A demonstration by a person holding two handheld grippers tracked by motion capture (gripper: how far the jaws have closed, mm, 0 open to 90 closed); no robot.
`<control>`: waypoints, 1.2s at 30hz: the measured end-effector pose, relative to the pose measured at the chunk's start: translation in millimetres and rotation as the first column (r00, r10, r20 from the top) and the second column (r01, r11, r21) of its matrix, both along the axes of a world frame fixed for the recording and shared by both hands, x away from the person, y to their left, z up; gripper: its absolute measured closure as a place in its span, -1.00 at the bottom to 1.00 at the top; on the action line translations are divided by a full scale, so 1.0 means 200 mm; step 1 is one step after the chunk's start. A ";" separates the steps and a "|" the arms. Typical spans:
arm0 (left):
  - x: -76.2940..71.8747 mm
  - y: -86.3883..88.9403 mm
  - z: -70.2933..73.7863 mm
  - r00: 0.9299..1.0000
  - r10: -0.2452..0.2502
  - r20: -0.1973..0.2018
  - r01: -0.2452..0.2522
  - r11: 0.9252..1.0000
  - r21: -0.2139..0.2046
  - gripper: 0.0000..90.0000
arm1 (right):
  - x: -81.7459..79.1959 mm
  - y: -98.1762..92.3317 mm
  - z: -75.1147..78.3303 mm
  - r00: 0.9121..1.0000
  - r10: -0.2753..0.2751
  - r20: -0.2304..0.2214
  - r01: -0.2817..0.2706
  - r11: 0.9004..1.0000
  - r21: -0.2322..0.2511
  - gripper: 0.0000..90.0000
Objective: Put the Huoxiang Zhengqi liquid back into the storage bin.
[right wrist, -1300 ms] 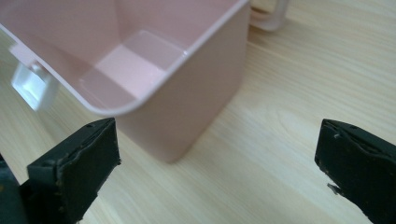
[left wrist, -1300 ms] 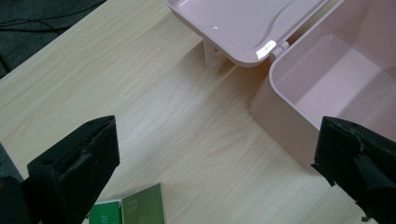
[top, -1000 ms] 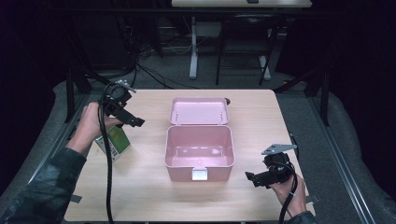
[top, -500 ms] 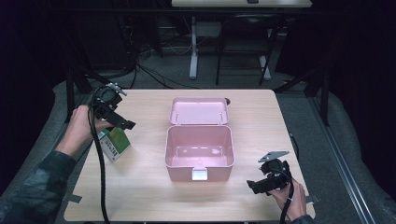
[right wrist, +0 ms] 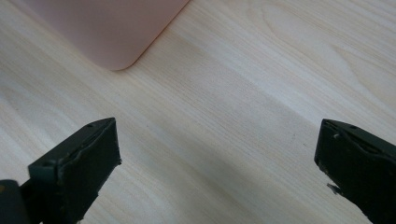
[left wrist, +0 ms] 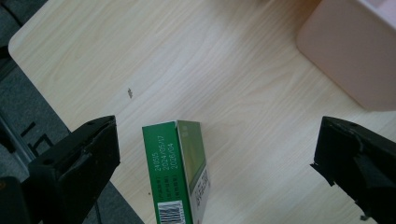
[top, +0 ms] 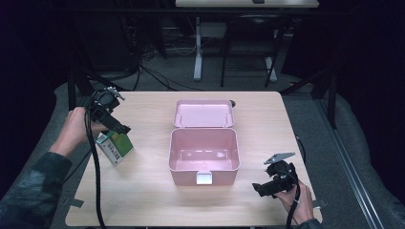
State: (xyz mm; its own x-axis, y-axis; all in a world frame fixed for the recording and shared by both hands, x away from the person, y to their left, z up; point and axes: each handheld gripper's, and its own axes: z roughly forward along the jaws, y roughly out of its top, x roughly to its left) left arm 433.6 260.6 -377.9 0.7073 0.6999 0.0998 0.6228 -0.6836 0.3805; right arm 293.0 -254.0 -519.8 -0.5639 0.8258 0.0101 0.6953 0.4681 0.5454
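A pink box (top: 204, 155) stands open in the middle of the table, its lid (top: 204, 113) folded back and its inside bare. A green carton (top: 114, 147) stands on the table at the left; in the left gripper view the green carton (left wrist: 180, 172) sits between the wide-apart jaws, untouched. My left gripper (top: 119, 129) hovers just above the carton, open. My right gripper (top: 258, 188) is low over the table at the front right, open and empty. A corner of the pink box (right wrist: 107, 28) shows ahead of it.
The wooden table (top: 143, 195) has its left edge close to the carton and its front edge close to the right gripper. A black cable (top: 95, 181) hangs from the left gripper across the table. Dark floor, table legs and cables lie beyond the far edge.
The left gripper has drawn back toward the left edge and risen off the carton, which stays standing. The right gripper has moved nearer the front edge.
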 end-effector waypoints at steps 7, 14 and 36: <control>0.03 0.05 -0.05 1.000 0.013 -0.028 -0.013 1.000 0.016 -0.99 | 0.01 0.00 0.00 1.000 0.014 -0.007 -0.014 1.000 -0.002 -1.00; 0.07 0.11 -0.09 0.994 0.066 -0.082 -0.065 0.998 0.014 -1.00 | 0.01 0.01 -0.01 0.999 0.021 -0.030 -0.021 1.000 -0.004 -1.00; 0.09 0.14 -0.20 0.981 0.102 -0.165 -0.087 0.992 0.096 -0.45 | 0.02 0.02 -0.03 0.998 0.029 -0.056 -0.030 1.000 -0.008 -0.98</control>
State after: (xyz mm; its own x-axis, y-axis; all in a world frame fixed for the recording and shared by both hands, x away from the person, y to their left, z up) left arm 451.6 288.5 -417.5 0.6501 0.7583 0.0480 0.7366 -0.6445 0.2052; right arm 296.5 -250.3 -525.5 -0.5866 0.8091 0.0347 0.7103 0.4935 0.5020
